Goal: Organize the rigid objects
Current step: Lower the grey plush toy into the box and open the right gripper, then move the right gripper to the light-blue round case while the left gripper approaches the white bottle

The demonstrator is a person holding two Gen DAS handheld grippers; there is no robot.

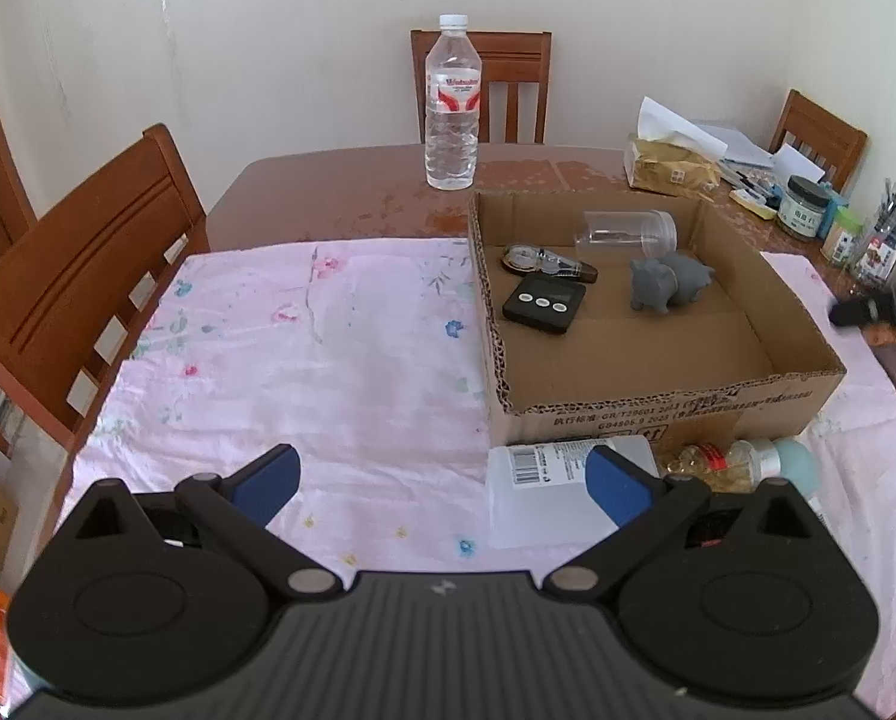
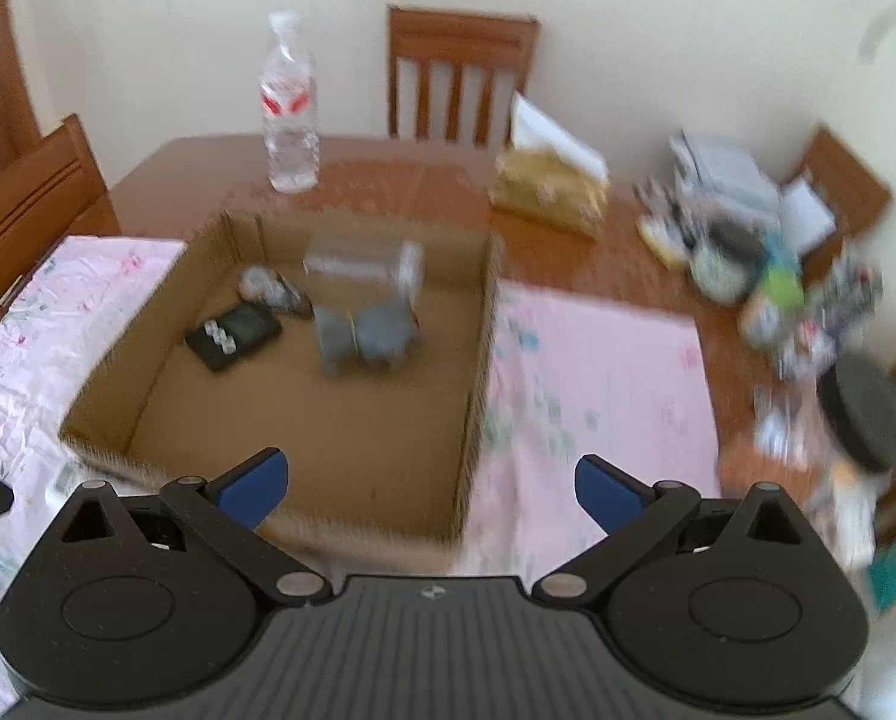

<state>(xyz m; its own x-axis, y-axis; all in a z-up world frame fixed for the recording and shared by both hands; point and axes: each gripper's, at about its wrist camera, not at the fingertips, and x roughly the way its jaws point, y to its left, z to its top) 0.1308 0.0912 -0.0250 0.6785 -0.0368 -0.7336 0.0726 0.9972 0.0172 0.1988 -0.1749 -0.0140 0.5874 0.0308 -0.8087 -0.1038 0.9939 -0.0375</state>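
Cardboard walls of the open box (image 1: 658, 402) already enclose a timer (image 1: 543, 303), a grey toy animal (image 1: 667, 281), a clear jar (image 1: 628, 231) and a small dark gadget (image 1: 547, 261). Two items remain outside on the pink cloth, against the box's near wall: a flat white bottle (image 1: 538, 492) and, to its right, a small jar of yellowish contents (image 1: 727, 465). The left gripper (image 1: 442, 480) has its fingers spread wide, empty, with the white bottle touching or just behind the right-hand finger. To grasp it well, the gripper should shift right until both fingers straddle the bottle's narrow sides. The right gripper (image 2: 430, 489), fingers apart and empty, hovers over the box's near right corner.
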